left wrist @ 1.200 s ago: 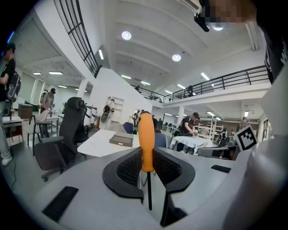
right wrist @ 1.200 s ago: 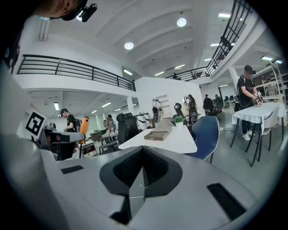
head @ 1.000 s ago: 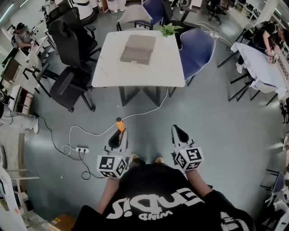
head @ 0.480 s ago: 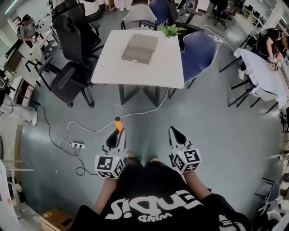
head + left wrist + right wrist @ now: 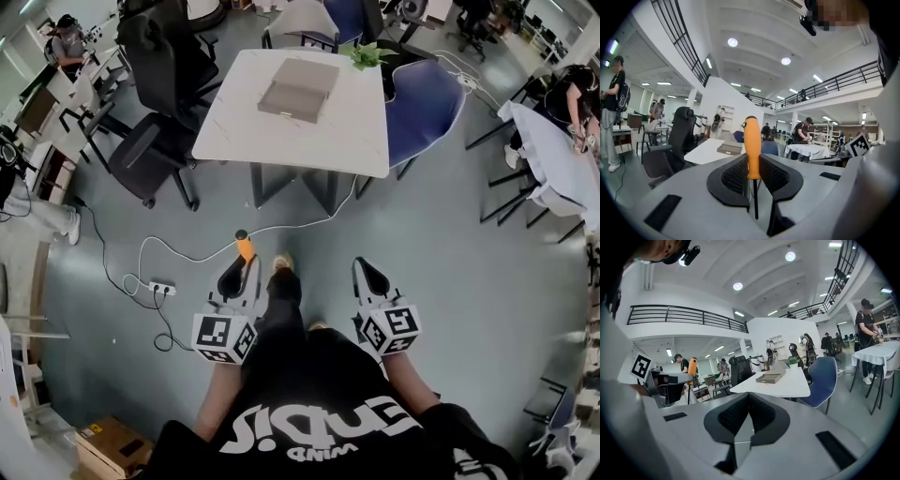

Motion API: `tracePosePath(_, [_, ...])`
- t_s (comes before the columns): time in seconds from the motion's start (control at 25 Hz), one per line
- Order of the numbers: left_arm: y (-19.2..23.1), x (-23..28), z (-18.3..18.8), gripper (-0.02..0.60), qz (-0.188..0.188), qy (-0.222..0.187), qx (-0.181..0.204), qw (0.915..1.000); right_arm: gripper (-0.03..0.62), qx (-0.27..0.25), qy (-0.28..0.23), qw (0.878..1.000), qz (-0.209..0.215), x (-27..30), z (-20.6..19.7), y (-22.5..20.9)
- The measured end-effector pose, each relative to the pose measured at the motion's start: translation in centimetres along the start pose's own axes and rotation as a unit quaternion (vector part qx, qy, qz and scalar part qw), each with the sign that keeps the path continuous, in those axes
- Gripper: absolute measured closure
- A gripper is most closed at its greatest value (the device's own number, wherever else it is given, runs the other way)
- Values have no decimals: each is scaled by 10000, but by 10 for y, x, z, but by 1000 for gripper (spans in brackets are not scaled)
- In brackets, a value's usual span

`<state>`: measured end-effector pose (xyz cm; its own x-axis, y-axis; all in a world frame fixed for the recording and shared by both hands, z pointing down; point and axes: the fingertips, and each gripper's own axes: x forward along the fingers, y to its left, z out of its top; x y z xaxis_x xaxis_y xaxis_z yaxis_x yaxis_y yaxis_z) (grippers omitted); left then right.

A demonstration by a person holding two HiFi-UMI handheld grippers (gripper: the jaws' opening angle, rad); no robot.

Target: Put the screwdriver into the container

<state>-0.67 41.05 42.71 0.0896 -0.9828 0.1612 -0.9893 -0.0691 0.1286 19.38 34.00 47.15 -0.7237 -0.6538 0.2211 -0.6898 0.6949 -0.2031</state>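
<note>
Screwdriver [image 5: 752, 145] is riding upright, handle up, clamped in my left gripper [image 5: 234, 274], while my right gripper [image 5: 748, 401] is staying closed on nothing. I am stepping forward, a foot [image 5: 281, 265] now showing between the grippers, so the table [image 5: 356, 131] with the container [image 5: 300, 87] is drawing nearer, though still well apart.

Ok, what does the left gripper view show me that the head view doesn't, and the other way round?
Only the left gripper view: the left tool is clamped on the screwdriver near the lower end of its orange handle, handle up, black shaft pointing down. Only the head view: the power strip and white cable on the floor, and the person's shoe. Both: the orange handle, the white table, the grey container lying on it, and the black chair.
</note>
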Motion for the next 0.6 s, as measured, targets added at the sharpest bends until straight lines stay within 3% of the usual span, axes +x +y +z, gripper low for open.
tracePosePath(0.6, [42, 100, 13, 499, -316, 74, -86, 9994, 582, 150, -9, 9992, -373, 81, 20, -54])
